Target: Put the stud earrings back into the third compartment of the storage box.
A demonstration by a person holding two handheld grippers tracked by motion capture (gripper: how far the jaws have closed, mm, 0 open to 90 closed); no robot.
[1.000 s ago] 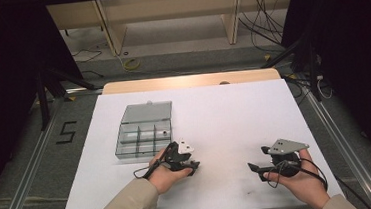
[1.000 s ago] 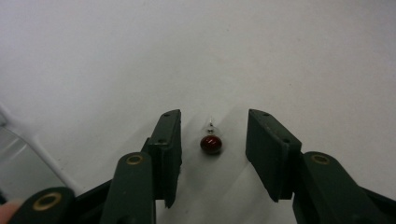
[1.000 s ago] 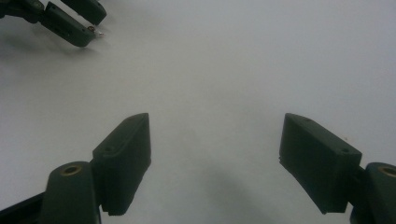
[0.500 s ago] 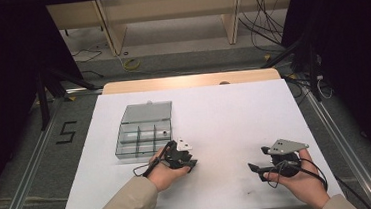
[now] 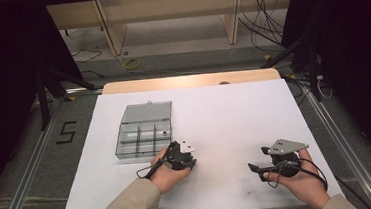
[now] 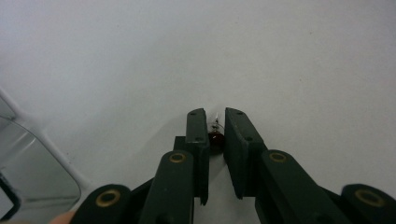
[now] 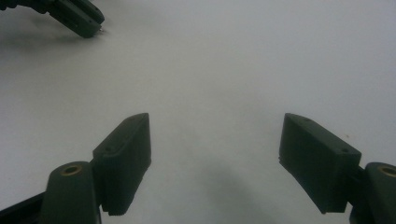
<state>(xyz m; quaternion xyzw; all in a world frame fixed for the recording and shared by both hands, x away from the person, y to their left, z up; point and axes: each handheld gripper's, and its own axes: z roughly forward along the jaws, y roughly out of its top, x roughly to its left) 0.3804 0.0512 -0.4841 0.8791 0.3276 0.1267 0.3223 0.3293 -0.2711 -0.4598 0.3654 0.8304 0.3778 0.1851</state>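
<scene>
A small dark red part with thin wire leads [image 6: 215, 136] sits between the jaws of my left gripper [image 6: 215, 117], which is shut on it just above the white table. In the high view the left gripper [image 5: 182, 159] is right of the front corner of a clear compartment box [image 5: 142, 137], whose lid [image 5: 147, 112] lies open behind it. My right gripper [image 5: 257, 168] hovers low over the table's front right part. It is open, with nothing but bare surface between its fingers [image 7: 126, 154]. The left gripper's tip [image 7: 80, 17] shows far off in the right gripper view.
The white table sheet [image 5: 234, 115] spreads wide between and behind the grippers. The box's rounded clear corner [image 6: 37, 177] lies close to the left gripper's left side. Cables and wooden shelving stand beyond the table's far edge.
</scene>
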